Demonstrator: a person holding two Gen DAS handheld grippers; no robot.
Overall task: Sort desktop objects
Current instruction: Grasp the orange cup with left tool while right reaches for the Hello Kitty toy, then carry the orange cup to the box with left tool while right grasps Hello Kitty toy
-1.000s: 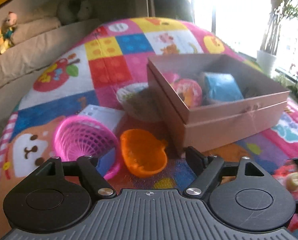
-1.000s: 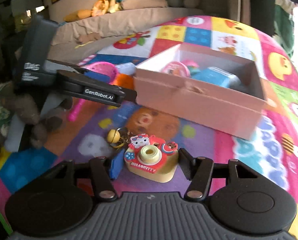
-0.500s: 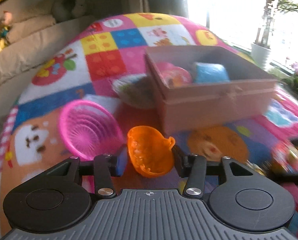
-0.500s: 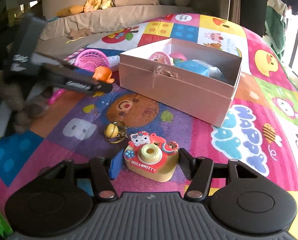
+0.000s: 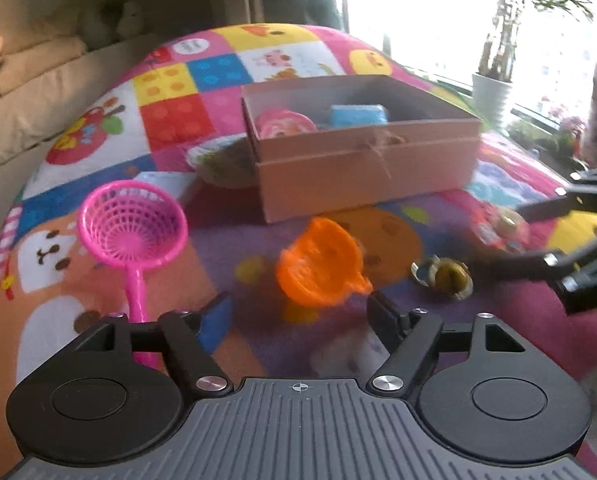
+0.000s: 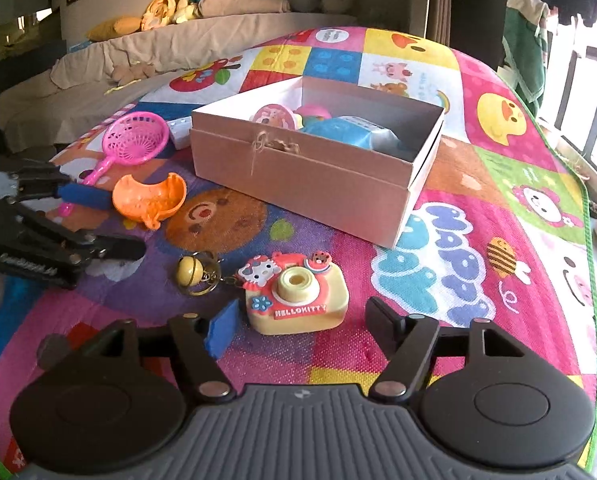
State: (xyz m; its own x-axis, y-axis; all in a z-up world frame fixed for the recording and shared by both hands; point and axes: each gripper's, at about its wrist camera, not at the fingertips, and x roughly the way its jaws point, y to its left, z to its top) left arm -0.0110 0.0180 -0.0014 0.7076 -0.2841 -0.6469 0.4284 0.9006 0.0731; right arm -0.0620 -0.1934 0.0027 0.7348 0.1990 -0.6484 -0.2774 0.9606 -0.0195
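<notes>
Ahead of the left hand-held gripper [image 5: 298, 312] lies an orange toy [image 5: 318, 268], blocking the straight path to the cardboard box [image 5: 362, 172]. A pink strainer [image 5: 132, 232] crowds its left side, a bell keychain [image 5: 444, 278] its right. The toy camera [image 6: 296, 294] sits between the right hand-held gripper's [image 6: 298, 320] fingers; bare mat [image 6: 478, 320] lies rightward.

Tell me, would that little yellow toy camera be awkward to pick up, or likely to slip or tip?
Probably easy: the toy camera looks like stiff, boxy plastic sitting flat on the mat, so tipping seems unlikely. Its glossy sides might slip a little. The attached bell keyring would likely dangle and swing.
</notes>
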